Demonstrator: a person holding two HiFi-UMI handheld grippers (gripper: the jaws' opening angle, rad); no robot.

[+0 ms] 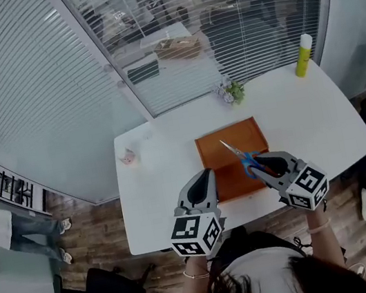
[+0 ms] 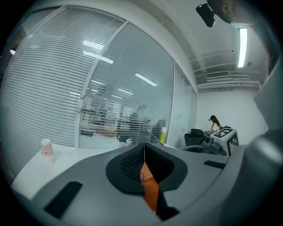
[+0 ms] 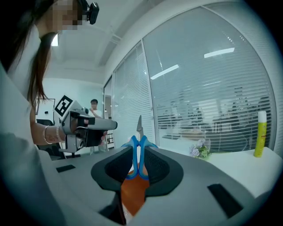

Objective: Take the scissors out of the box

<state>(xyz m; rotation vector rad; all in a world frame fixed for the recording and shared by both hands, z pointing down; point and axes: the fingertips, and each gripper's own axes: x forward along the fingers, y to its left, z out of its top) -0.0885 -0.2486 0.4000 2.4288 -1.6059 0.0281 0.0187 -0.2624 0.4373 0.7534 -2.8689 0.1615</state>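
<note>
scissors gripped, blades pointing up-left

Left claw sits nearly level, jaws together; right claw, held beside it, pinches the scissors.

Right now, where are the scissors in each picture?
Head view: scissors right of centre, in the right gripper, over the orange box.
Left gripper view: too small to tell.
Right gripper view: centre, blue handles between the jaws, blade up.
Shared landmark: yellow bottle.
</note>
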